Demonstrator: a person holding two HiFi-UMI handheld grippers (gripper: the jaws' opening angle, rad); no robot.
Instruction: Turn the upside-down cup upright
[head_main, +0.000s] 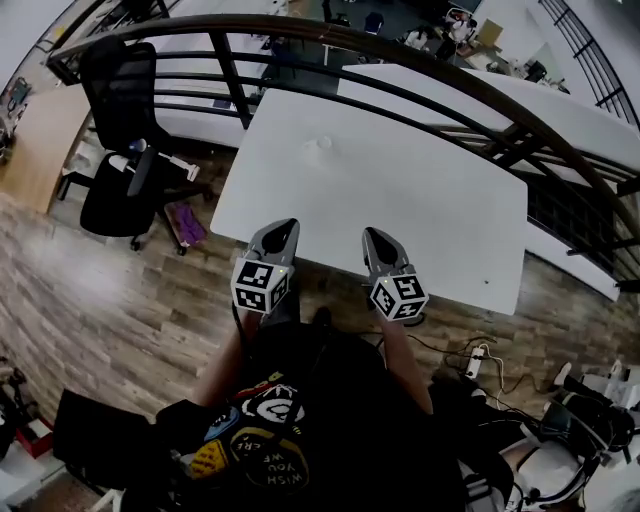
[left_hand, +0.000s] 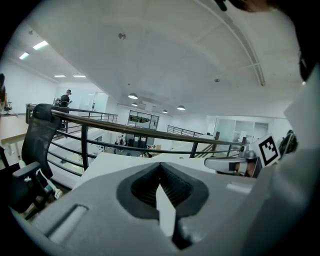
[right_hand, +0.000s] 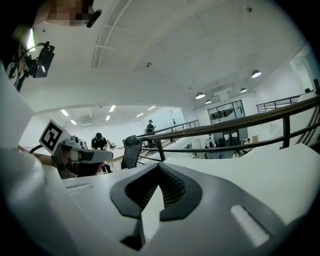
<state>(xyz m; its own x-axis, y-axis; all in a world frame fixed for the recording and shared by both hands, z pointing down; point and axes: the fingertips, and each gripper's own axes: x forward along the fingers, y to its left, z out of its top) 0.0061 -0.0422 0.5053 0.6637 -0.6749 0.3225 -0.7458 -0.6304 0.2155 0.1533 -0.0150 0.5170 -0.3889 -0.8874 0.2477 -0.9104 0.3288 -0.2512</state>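
A small pale cup (head_main: 322, 143) stands on the far part of the white table (head_main: 440, 210); it is too faint to tell which way up it is. My left gripper (head_main: 283, 228) hovers over the table's near edge, shut and empty. My right gripper (head_main: 372, 236) is beside it, also shut with nothing in it. Both are well short of the cup. In the left gripper view my left gripper (left_hand: 160, 166) has its jaws together, and the right gripper (left_hand: 235, 162) shows at the right. The right gripper view shows my right gripper (right_hand: 160, 168) shut too, with the left gripper (right_hand: 82, 156) at its left. Neither gripper view shows the cup.
A dark curved railing (head_main: 400, 60) runs just behind the table. A black office chair (head_main: 120, 100) stands at the left on the wooden floor, with a purple object (head_main: 188, 222) near it. Cables and a power strip (head_main: 475, 360) lie on the floor at the right.
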